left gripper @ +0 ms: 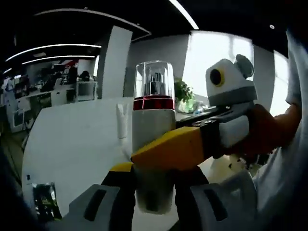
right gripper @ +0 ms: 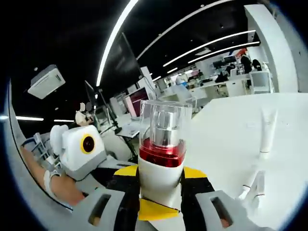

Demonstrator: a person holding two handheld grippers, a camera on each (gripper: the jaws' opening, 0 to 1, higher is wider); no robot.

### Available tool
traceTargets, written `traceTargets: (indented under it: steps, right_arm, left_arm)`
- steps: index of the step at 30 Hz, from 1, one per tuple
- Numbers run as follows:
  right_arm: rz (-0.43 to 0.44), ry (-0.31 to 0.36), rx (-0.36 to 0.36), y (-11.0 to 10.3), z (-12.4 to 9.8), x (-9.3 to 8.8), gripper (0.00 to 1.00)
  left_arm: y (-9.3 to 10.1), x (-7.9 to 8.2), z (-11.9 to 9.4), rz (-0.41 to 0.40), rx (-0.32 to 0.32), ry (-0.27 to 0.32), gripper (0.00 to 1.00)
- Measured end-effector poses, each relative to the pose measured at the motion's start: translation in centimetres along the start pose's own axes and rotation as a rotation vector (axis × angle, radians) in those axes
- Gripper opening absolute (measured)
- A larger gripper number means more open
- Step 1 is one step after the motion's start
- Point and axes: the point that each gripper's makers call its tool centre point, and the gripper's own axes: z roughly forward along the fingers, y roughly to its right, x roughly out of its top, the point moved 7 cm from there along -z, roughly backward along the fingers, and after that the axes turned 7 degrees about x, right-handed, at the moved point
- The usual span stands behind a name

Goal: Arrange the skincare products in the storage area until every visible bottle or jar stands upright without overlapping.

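Bottle before tube on table

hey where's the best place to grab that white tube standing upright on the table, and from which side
Grip the white tube around its flat middle body, probably coming level from the side with the jaws across its thin faces. It stands upright on its narrow cap end on the white table, so a push from above could tip it.

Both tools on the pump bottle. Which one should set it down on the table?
Left, probably. The left tool clamps the pump bottle low on its body, bottle upright, white table ahead. The right tool grips it higher, from the side, and could let go first.
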Motion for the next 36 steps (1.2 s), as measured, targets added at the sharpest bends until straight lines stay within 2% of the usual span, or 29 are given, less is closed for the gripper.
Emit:
traceTargets:
  steps: [1, 5, 15, 19, 26, 28, 30, 32, 34, 36]
  right_arm:
    - [-0.034, 0.011, -0.016, -0.1, 0.0, 0.1, 0.26]
    - [-0.060, 0.005, -0.012, -0.1, -0.5, 0.4, 0.25]
    - [-0.091, -0.025, -0.011, 0.1, -0.9, -0.5, 0.24]
    - [-0.103, -0.041, -0.011, 0.2, -0.9, -0.7, 0.24]
    - [-0.117, -0.055, -0.003, 0.2, -0.6, -1.2, 0.24]
    - [-0.122, -0.060, -0.003, 0.3, -0.6, -1.2, 0.24]
    - [-0.104, -0.059, -0.001, 0.6, -0.7, -1.4, 0.24]
    - [-0.101, -0.059, -0.001, 0.7, -0.8, -1.4, 0.24]
    - [-0.107, -0.052, -0.014, 1.0, -0.9, -1.4, 0.24]
    - [-0.118, -0.047, -0.024, 1.4, -1.2, -1.3, 0.24]
  left_arm:
    - [0.1, 0.1, 0.1, -0.008, 0.024, 0.016, 0.27]
    - [0.5, 0.2, 0.0, -0.015, 0.031, 0.056, 0.27]
    - [1.0, -0.6, 0.4, 0.001, 0.037, 0.031, 0.28]
    - [1.2, -0.8, 0.3, 0.053, 0.029, 0.027, 0.29]
    - [0.8, -1.1, -0.1, 0.070, 0.011, 0.007, 0.29]
    - [0.4, -1.3, -0.4, 0.076, 0.020, 0.007, 0.34]
    - [-0.5, -1.5, -0.9, 0.093, 0.064, 0.025, 0.45]
    - [-1.2, -1.9, -1.4, 0.090, 0.074, 0.023, 0.54]
    - [-2.1, -2.9, -2.0, 0.116, 0.097, -0.024, 0.61]
    - [-2.5, -3.6, -2.4, 0.123, 0.090, -0.047, 0.61]
